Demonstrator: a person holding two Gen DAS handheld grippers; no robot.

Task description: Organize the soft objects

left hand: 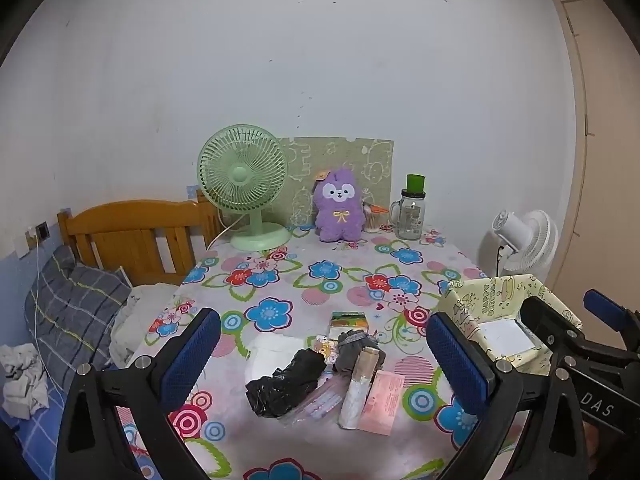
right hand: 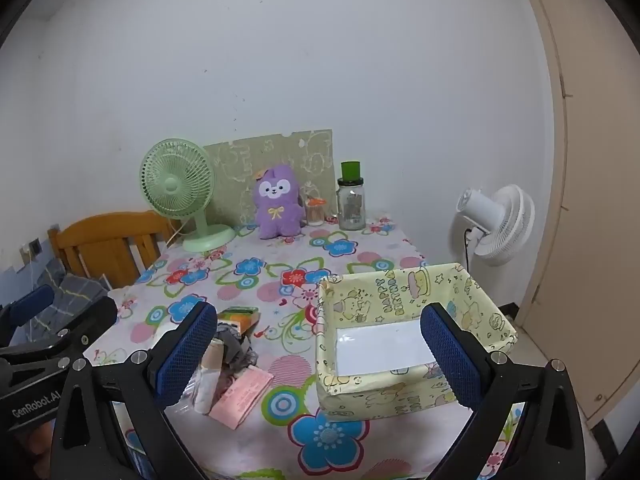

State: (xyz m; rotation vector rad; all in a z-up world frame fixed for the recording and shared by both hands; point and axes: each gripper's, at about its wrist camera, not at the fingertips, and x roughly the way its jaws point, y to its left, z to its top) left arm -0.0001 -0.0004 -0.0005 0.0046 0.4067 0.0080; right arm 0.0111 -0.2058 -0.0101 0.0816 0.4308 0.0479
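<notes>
A heap of small soft items lies on the flowered tablecloth (left hand: 280,276): a black plastic bag (left hand: 284,384), a grey cloth bundle (left hand: 354,350), a white tissue pack (left hand: 270,350), a green tissue pack (left hand: 348,318), a pink packet (left hand: 382,402) and a white-and-brown roll (left hand: 358,386). My left gripper (left hand: 326,356) hovers open just short of the heap, nothing between its blue pads. To the right stands a yellow cartoon-print box (right hand: 376,394), holding only a white sheet. My right gripper (right hand: 320,356) is open in front of the box, the pink packet (right hand: 244,396) to its left.
At the table's far edge stand a green desk fan (left hand: 242,176), a purple plush toy (left hand: 340,208) and a glass jar with a green lid (left hand: 410,212). A white floor fan (right hand: 496,224) stands right of the table. A bed with a plaid pillow (left hand: 72,308) lies to the left.
</notes>
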